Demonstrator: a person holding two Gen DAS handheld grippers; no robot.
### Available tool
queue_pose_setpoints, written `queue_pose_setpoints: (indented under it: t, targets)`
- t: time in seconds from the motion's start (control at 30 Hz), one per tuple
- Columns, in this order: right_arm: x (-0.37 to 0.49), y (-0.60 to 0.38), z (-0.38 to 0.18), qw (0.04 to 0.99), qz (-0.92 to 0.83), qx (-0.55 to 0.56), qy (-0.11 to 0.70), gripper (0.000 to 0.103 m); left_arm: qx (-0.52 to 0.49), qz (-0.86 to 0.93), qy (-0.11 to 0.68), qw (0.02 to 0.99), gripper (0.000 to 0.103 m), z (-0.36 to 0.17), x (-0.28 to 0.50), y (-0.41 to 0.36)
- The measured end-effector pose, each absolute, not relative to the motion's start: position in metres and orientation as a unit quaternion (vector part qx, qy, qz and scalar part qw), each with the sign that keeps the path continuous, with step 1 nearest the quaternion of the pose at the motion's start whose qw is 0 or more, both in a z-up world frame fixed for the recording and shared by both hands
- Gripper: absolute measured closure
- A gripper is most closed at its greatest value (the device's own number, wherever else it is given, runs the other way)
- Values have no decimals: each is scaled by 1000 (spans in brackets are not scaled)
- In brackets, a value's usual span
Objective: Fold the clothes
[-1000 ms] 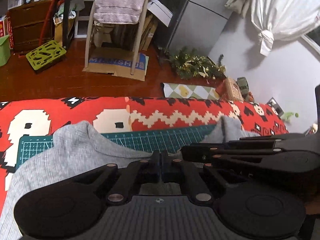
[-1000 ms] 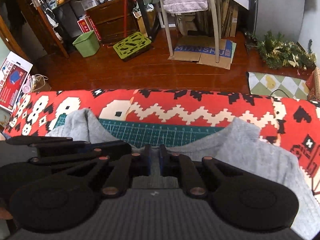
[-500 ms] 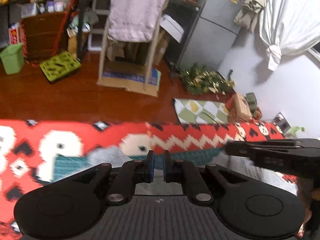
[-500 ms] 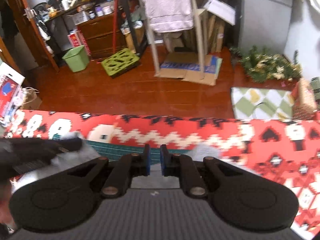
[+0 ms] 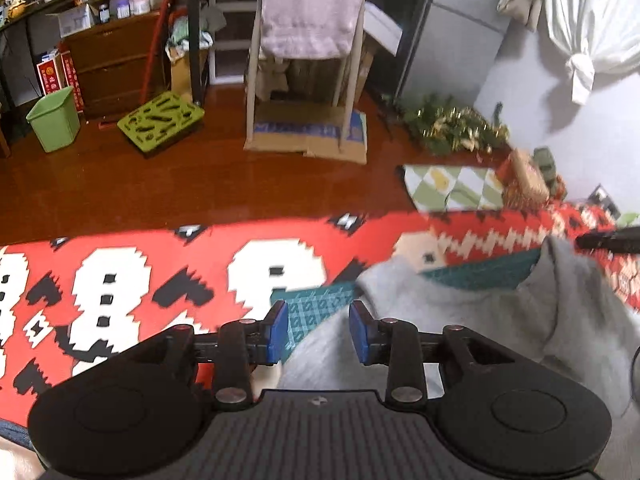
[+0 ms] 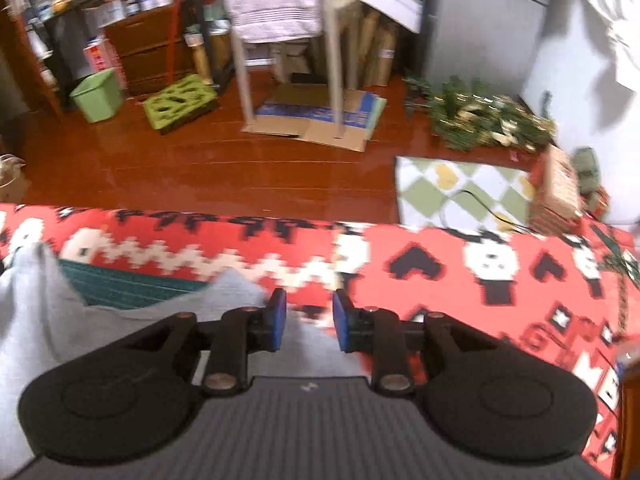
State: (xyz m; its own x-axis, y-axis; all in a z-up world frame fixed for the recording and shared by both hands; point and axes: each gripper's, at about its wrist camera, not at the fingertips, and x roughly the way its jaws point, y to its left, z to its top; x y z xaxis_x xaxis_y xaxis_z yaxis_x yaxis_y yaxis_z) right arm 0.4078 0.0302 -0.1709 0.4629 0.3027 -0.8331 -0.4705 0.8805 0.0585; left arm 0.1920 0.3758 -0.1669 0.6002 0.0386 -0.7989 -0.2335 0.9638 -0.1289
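Grey garment [image 5: 460,320] lying rumpled on red patterned cloth [image 5: 160,280], left gripper [image 5: 318,332] spread above its edge, right gripper [image 6: 308,320] spread, both empty

a plain grey knit garment [image 5: 460,320] lies rumpled over a green cutting mat [image 5: 316,312].

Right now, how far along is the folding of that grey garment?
Early. The grey garment lies rumpled on the green mat, with no neat fold visible. Nothing is in hand: the left gripper and right gripper are both open. Gripping an edge and folding remain.
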Motion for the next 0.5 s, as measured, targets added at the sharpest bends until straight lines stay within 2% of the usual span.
queue_pose_setpoints:
  t: [0.23, 0.27, 0.3, 0.37, 0.43, 0.5]
  targets:
    - [409, 9, -189, 837, 211, -66, 500, 74, -102, 76, 456, 881, 72, -181, 185, 372]
    - [407, 10, -189, 839, 213, -68, 497, 74, -99, 78, 457, 881, 80, -180, 185, 372]
    - [406, 12, -190, 837, 216, -71, 498, 74, -98, 81, 459, 879, 95, -181, 185, 372]
    - [405, 14, -191, 838, 212, -81, 497, 80, -95, 83, 462, 878, 99, -181, 185, 372]
    - [404, 14, -189, 840, 203, -87, 495, 100, -88, 91, 461, 878, 101, -179, 185, 372]
    - [404, 10, -186, 846, 184, -82, 493, 100, -79, 107, 459, 879, 101, -177, 182, 373]
